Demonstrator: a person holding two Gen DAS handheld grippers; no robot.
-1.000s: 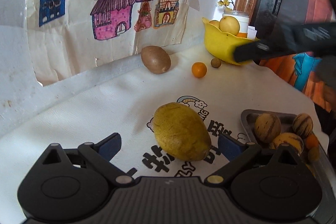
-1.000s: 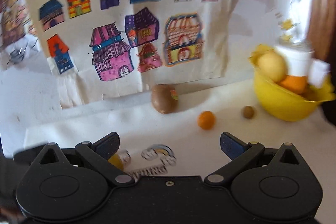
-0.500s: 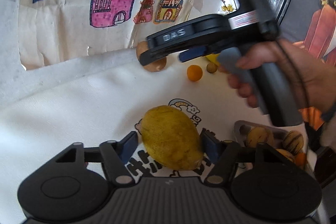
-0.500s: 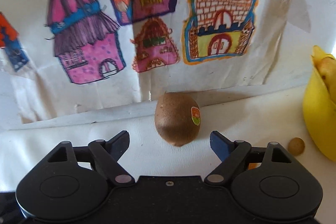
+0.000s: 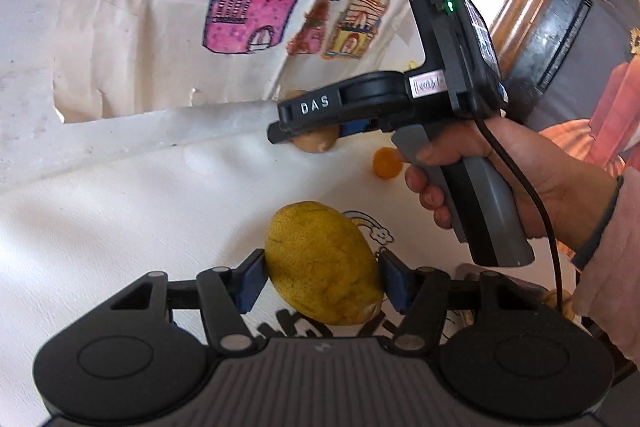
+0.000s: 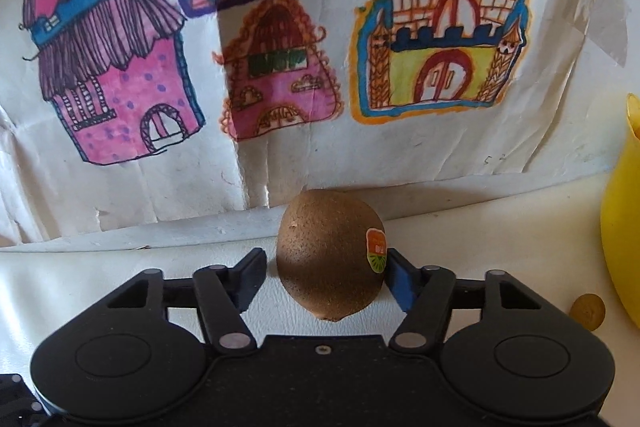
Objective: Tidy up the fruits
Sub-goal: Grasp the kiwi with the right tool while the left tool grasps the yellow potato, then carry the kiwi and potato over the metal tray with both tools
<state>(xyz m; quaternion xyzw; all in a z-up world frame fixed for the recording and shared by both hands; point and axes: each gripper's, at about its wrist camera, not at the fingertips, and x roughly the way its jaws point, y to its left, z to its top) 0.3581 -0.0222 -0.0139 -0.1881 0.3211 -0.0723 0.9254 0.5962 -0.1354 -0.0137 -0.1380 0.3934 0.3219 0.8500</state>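
My left gripper [image 5: 322, 277] is shut on a large yellow-green lemon [image 5: 320, 263]; both blue pads touch its sides on the white cloth. My right gripper [image 6: 326, 273] has closed around a brown kiwi [image 6: 330, 253] with an orange sticker; the right pad touches it and the left pad is at its side. In the left wrist view the right gripper [image 5: 320, 131] reaches the kiwi [image 5: 316, 143] near the back wall. A small orange fruit [image 5: 386, 163] lies on the cloth behind the hand.
A yellow bowl [image 6: 622, 223] stands at the right, with a small brown round fruit [image 6: 587, 311] beside it. A drawing of coloured houses [image 6: 280, 47] hangs on the wall just behind the kiwi. A metal tray edge [image 5: 472, 269] shows at right, mostly hidden.
My left gripper closed onto the lemon. My right gripper moved forward to the kiwi and its jaws narrowed around it.
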